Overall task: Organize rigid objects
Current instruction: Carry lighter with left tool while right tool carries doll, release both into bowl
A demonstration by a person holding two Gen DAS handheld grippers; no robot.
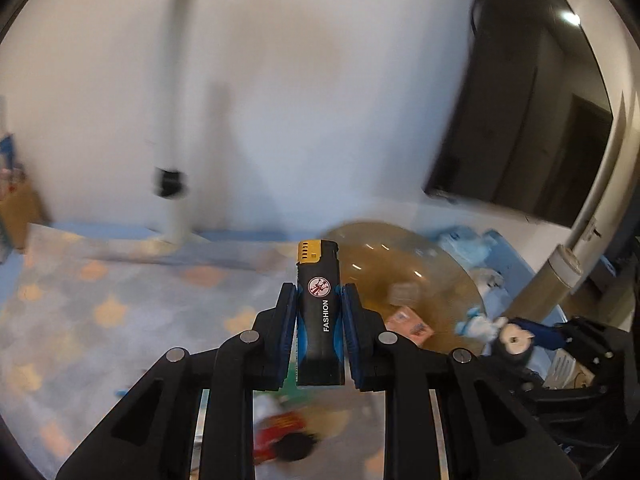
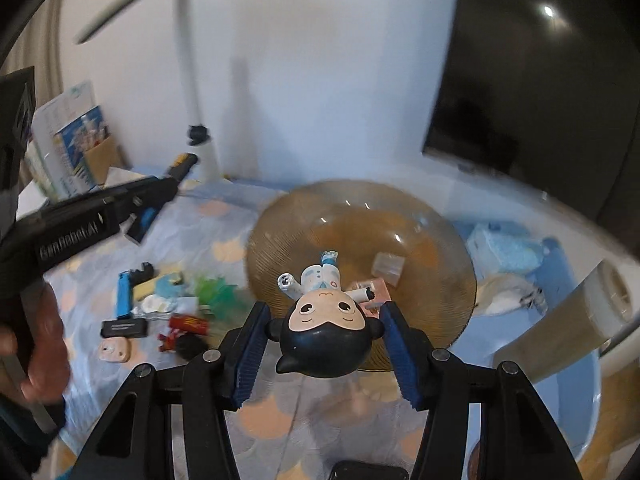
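the left gripper [image 1: 319,312] pinched a black lighter [image 1: 319,312] up in the air, and the right gripper [image 2: 326,334] squeezed a toy figure [image 2: 324,320] by its big head, just above the brown glass bowl [image 2: 280,224]. i think both should go down slowly over the bowl before letting go. the bowl held a small clear box [image 2: 386,266] and a pink box [image 2: 380,290].

Blk grippers [image 1: 319,312], blue ribbed pads [image 2: 250,350], silver pivot screws; dark sleeve, prob.
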